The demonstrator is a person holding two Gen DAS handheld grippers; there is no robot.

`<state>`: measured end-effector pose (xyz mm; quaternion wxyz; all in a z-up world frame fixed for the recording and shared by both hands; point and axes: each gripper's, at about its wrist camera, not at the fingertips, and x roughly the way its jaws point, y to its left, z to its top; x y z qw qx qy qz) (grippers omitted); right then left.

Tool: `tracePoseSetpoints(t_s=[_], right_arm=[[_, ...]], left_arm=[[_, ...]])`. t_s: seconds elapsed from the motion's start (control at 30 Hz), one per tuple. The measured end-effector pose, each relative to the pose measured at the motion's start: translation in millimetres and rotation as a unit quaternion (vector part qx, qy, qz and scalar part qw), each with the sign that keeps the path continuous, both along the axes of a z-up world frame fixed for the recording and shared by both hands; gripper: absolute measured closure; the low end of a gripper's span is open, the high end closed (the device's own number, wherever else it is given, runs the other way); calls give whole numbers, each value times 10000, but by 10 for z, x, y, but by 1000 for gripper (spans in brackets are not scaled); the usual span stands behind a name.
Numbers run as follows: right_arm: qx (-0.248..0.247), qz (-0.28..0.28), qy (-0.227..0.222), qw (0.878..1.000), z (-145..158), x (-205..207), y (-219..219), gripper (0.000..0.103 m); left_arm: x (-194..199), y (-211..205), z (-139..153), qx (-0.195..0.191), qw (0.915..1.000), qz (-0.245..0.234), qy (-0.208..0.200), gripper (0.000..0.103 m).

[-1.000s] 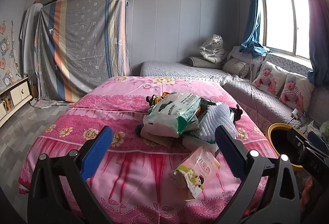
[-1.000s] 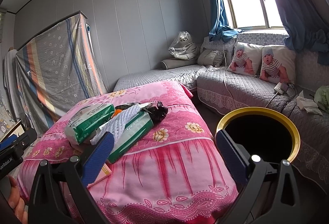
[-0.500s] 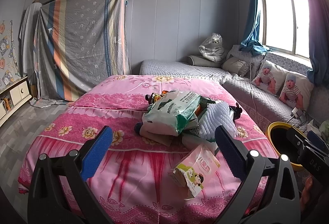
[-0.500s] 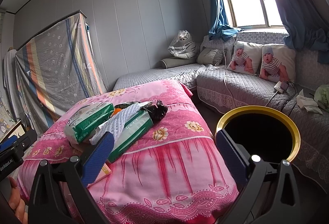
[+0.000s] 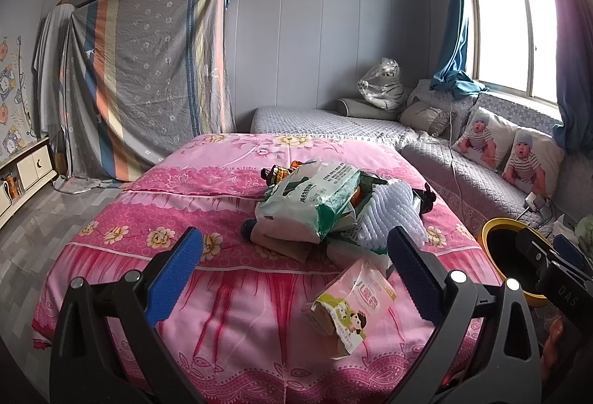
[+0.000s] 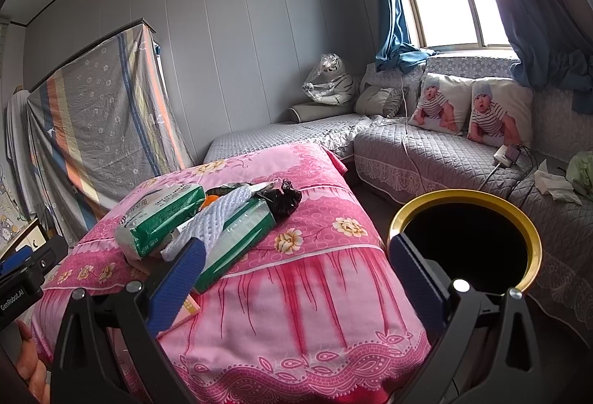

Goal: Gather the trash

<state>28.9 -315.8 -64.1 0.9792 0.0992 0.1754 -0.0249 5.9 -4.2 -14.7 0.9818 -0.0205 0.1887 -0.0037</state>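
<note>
We read this as the approach step, before any piece is lifted. Our left gripper [image 5: 294,274] hangs above the near edge of the pink bed [image 5: 155,292], its jaws spread wide and holding nothing; our right gripper [image 6: 296,274] is equally wide and empty, between the bed's near right corner and the gold-rimmed trash bin [image 6: 463,194] standing on the floor just beside that corner. The trash lies on the bed: a pink snack packet [image 5: 352,307] alone near the near edge, and behind it a heap with a green-and-white tissue pack [image 5: 311,204], a white knitted cloth [image 5: 393,215] and a black plastic bag [image 6: 283,198]. In our judgement the next move calls for lowering the left jaws around the nearest packet, closing, then carrying it right to the bin.
</note>
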Motion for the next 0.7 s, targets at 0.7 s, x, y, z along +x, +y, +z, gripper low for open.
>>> tracePoseSetpoints(t_s=[0.7], right_arm=[[32, -31, 10, 10000, -27, -1, 1, 7]], left_arm=[[7, 9, 20, -3, 9999, -121, 28, 8]])
